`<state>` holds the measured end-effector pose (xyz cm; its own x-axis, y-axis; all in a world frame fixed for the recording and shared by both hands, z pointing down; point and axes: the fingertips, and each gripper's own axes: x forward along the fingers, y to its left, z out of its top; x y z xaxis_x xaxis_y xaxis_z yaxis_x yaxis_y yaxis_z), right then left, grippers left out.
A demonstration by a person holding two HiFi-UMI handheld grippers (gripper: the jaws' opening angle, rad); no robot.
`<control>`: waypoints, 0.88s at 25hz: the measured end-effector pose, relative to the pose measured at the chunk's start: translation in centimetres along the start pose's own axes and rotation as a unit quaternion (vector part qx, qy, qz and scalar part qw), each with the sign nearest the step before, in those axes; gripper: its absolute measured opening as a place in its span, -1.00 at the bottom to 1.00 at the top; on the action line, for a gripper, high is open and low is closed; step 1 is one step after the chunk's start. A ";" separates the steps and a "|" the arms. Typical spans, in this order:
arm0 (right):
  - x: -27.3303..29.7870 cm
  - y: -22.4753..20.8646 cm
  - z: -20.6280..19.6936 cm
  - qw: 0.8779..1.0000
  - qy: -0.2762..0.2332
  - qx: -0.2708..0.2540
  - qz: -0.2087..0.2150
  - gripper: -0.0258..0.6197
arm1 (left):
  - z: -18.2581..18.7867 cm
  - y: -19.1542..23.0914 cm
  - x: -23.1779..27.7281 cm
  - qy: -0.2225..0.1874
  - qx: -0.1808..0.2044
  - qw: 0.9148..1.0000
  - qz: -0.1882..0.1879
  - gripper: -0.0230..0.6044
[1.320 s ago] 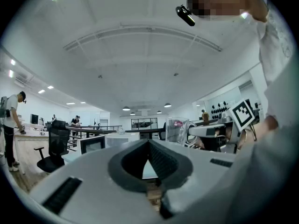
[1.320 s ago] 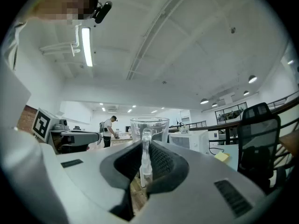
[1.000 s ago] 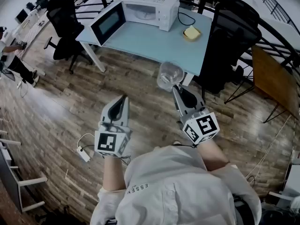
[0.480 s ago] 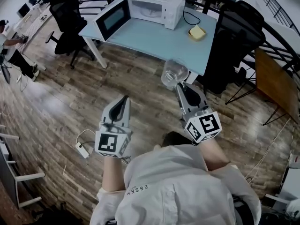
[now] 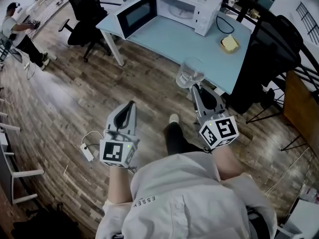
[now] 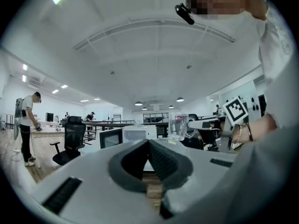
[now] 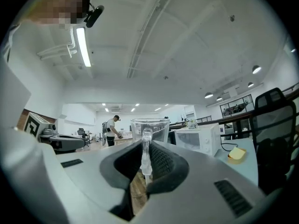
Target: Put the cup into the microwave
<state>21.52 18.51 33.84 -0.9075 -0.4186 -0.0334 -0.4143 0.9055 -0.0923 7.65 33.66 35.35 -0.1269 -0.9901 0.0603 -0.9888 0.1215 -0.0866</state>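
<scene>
A clear glass cup [image 5: 189, 73] hangs in the air just short of the light-blue table [image 5: 189, 44], with my right gripper [image 5: 195, 87] shut on its handle. In the right gripper view the cup [image 7: 150, 130] stands upright beyond the jaws, which pinch its handle [image 7: 146, 154]. The white microwave [image 5: 192, 6] sits at the table's far side with its door [image 5: 138, 14] swung open to the left. My left gripper [image 5: 130, 104] is level over the wooden floor, left of the cup, shut on nothing. From the left gripper view the cup [image 6: 177, 126] and microwave [image 6: 134, 134] lie ahead.
A yellow sponge [image 5: 230, 44] lies on the table right of the microwave, beside a black cable. Black office chairs stand left [image 5: 89, 4] and right [image 5: 271, 49] of the table. A white power strip [image 5: 87, 152] lies on the floor. A person [image 5: 20, 29] stands far left.
Both grippers and the cup have moved forward toward the table, which now sits closer and further right. The person's foot has come into view on the floor.
</scene>
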 end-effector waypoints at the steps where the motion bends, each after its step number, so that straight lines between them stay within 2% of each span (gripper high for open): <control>1: 1.3 -0.6 -0.2 1.000 0.000 0.002 0.004 -0.79 | -0.2 0.7 0.9 0.002 0.003 1.000 0.005 -0.93; 7: 10.2 -5.0 0.2 1.000 0.000 0.008 0.027 -0.79 | 0.8 5.5 8.7 0.005 0.006 0.999 0.033 -0.93; 14: 20.4 -12.4 1.6 1.000 0.000 -0.003 0.022 -0.79 | 3.2 9.0 21.5 0.002 0.052 0.999 0.009 -0.93; 22: 27.4 -19.6 1.1 1.000 0.013 -0.005 -0.014 -0.79 | 3.1 11.9 32.5 0.012 0.026 0.999 -0.022 -0.93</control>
<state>4.89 -10.77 33.68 -0.8970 -0.4420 -0.0046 -0.4401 0.8940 -0.0837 -7.98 2.67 33.19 -0.0865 -0.9923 0.0890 -0.9882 0.0741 -0.1339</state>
